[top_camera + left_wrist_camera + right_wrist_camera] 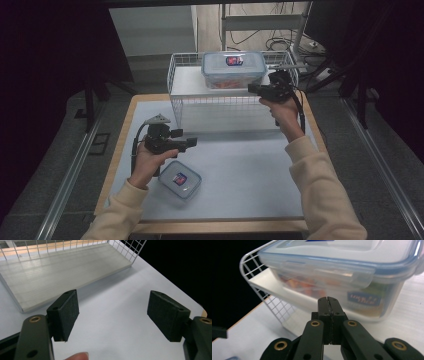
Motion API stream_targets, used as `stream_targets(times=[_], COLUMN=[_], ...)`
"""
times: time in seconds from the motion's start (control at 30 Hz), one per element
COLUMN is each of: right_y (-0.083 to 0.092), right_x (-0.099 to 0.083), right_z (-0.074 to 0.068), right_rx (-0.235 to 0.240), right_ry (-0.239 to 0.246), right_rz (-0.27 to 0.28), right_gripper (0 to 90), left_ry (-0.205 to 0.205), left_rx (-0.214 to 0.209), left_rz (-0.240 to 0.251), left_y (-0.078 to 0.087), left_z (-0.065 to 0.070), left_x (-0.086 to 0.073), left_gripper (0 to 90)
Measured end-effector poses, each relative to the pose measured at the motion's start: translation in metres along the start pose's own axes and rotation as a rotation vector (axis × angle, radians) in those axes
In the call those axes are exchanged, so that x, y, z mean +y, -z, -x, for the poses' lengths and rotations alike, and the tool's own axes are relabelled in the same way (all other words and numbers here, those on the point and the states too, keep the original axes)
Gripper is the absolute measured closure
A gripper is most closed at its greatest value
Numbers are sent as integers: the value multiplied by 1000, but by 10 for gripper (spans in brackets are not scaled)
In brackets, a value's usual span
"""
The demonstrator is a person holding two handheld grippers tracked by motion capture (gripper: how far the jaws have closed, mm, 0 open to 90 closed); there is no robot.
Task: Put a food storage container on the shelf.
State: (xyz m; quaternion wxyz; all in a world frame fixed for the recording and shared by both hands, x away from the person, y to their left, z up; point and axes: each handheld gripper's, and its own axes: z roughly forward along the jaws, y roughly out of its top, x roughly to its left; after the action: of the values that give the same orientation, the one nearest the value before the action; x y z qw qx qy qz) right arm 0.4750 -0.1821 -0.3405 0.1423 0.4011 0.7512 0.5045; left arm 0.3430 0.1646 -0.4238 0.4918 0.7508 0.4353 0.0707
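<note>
A large clear lidded food container [233, 69] with orange contents sits inside the white wire basket [176, 95] at the back of the table. My right gripper [253, 89] hovers at the basket's right side, close to that container [337, 272]; its jaws are pressed together, shut on nothing [328, 300]. My left gripper [192, 143] hangs over the table's left half, pointing right, jaws wide apart and empty [112, 315]. A small clear container [180, 179] with a blue-rimmed lid lies on the table just below my left hand.
The white mat [240, 165] covers the wooden table. The basket's pale floor [57, 270] and wire wall lie ahead of the left gripper. Dark curtains flank both sides; cables and a metal frame [260, 22] stand behind the basket.
</note>
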Motion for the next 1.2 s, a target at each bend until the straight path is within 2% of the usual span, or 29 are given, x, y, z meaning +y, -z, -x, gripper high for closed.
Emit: stream_targets(times=[0.27, 0.57, 0.97, 1.13, 1.2], right_y=[27, 51, 62, 61, 60], right_x=[-23, -73, -150, -170, -174], right_z=[-9, -13, -11, -10, -9], right_rx=[41, 85, 116, 113, 116], right_ry=[23, 37, 32, 35, 36], right_rz=[-11, -51, -127, -165, -170], right_gripper=[897, 897, 896, 892, 862], left_ry=[16, 12, 5, 4, 6], left_rx=[16, 21, 31, 33, 31], left_rz=[-11, -29, -53, -60, -60], left_y=[3, 1, -3, -3, -2], left_z=[-5, -1, -1, -1, -1], left_x=[-8, -14, -22, -24, -25], left_gripper=[255, 254, 252, 251, 252])
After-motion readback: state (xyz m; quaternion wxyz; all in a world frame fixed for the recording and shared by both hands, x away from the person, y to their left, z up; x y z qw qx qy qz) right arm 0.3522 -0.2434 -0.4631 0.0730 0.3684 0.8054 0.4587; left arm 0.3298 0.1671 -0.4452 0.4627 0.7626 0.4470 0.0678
